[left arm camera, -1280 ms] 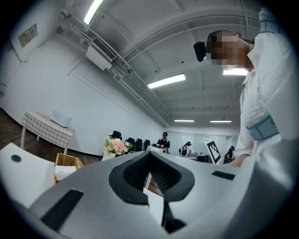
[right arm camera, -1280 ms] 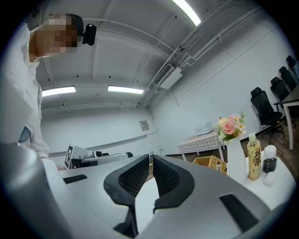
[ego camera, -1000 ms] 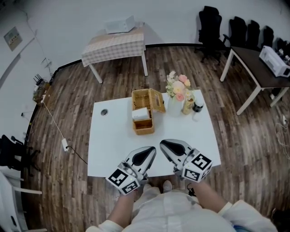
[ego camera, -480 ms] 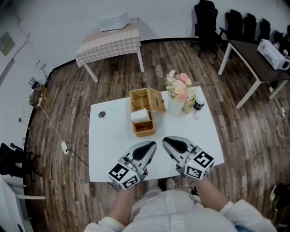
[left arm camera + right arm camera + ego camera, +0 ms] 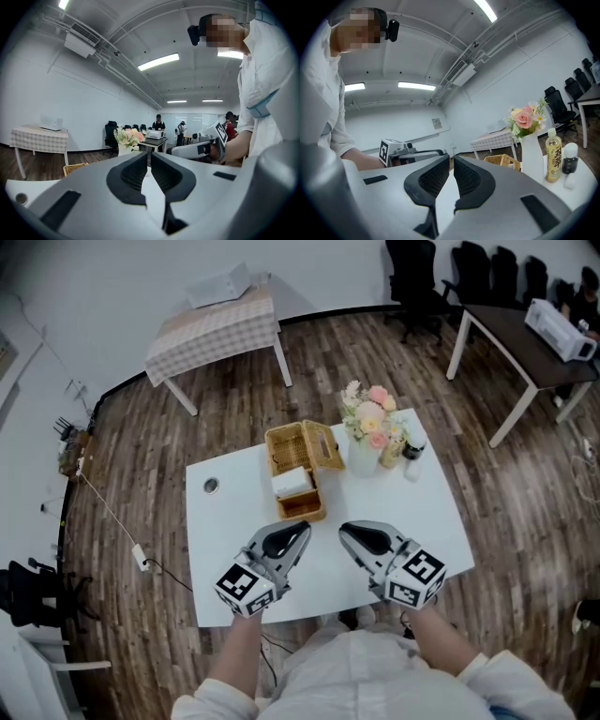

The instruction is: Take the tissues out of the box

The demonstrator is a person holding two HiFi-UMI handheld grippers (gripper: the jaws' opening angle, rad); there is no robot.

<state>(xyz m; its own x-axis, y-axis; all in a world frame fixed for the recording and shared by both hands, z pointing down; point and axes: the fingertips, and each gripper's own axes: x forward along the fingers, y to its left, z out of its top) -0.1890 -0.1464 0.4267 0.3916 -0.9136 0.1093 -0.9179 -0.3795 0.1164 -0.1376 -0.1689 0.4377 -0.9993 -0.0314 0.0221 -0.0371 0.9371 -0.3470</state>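
Note:
A wicker tissue box [image 5: 300, 468] stands on the white table [image 5: 230, 521] with its lid tipped open to the right. White tissues [image 5: 292, 482] fill its near half. My left gripper [image 5: 301, 528] hovers just in front of the box, jaws shut and empty. My right gripper [image 5: 345, 530] is beside it to the right, also shut on nothing. In the left gripper view the pads meet at the left gripper [image 5: 149, 160], with the box [image 5: 74, 168] low at the left. The right gripper view shows the right gripper [image 5: 453, 163] closed and the box [image 5: 504, 161] beyond it.
A vase of flowers [image 5: 367, 434], a yellow bottle [image 5: 392, 452] and a small dark bottle [image 5: 412, 448] stand right of the box. A round cable hole [image 5: 211, 486] is at the table's left. A checked table [image 5: 214, 324] and a dark desk [image 5: 525, 343] stand farther off.
Both grippers have come forward, nearer the box, and stay shut. The head view has shifted, so the table sits a little higher and more to the right.

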